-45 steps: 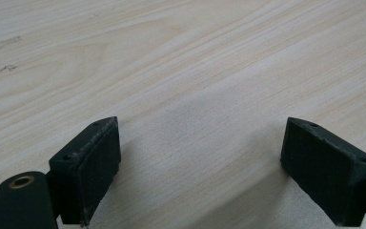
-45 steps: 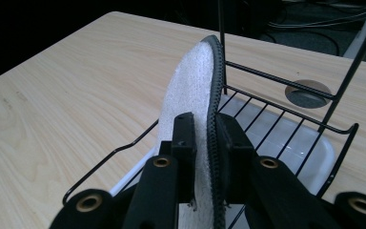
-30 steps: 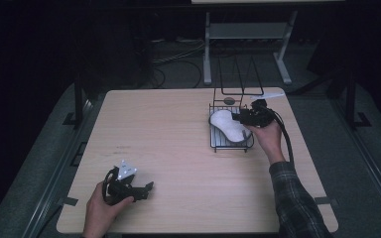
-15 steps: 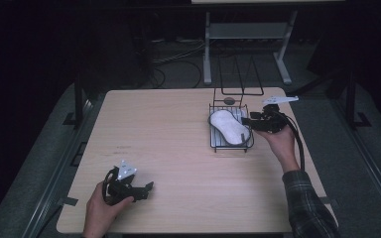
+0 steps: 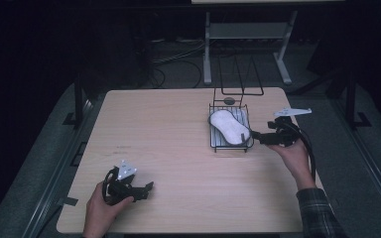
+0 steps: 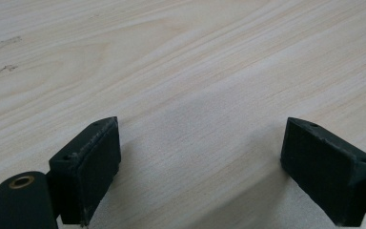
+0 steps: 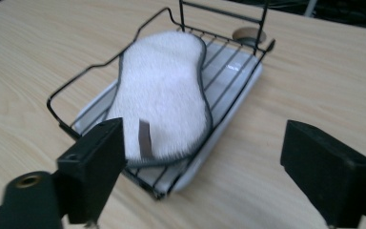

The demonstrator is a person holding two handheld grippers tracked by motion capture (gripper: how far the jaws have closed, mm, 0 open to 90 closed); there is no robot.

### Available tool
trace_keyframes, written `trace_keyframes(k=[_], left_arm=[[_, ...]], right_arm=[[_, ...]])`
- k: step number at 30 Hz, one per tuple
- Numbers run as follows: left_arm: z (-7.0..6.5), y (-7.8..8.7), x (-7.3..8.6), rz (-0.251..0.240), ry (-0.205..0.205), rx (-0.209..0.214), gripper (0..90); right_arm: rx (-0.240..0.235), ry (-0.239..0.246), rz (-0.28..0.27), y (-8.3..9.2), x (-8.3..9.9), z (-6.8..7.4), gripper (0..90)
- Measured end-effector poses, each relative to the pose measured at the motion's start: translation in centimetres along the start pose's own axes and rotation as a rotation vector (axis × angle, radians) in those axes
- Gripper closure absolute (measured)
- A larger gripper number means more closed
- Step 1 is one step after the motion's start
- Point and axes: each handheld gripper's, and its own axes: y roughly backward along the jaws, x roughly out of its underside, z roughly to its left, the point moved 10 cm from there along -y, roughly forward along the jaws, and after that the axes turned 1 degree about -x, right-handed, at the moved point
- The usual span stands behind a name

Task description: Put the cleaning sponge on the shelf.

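My right gripper (image 5: pixel 256 137) hangs just beside the wire rack (image 7: pixel 100 69), fingers wide apart and empty. The white sponge (image 7: pixel 164 90) lies flat inside it. I'd say approach low and level. Left gripper (image 5: pixel 146 188) rests on the desk (image 5: pixel 178 148), fingers apart.

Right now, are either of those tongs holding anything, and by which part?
Nothing is held. The left tongs are open over bare table; the right tongs are open beside the rack with the white pad.
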Motion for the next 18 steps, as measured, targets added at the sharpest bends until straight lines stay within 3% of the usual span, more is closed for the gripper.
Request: trace_keyframes(k=[9, 18], left_arm=[[0.0, 0.0, 0.0, 0.000, 0.000, 0.000, 12.6], [0.0, 0.0, 0.0, 0.000, 0.000, 0.000, 12.6]], right_arm=[[0.007, 0.007, 0.006, 1.9, 2.6, 0.4, 13.8], [0.018, 0.009, 0.048, 3.1, 6.5, 0.8, 13.6]])
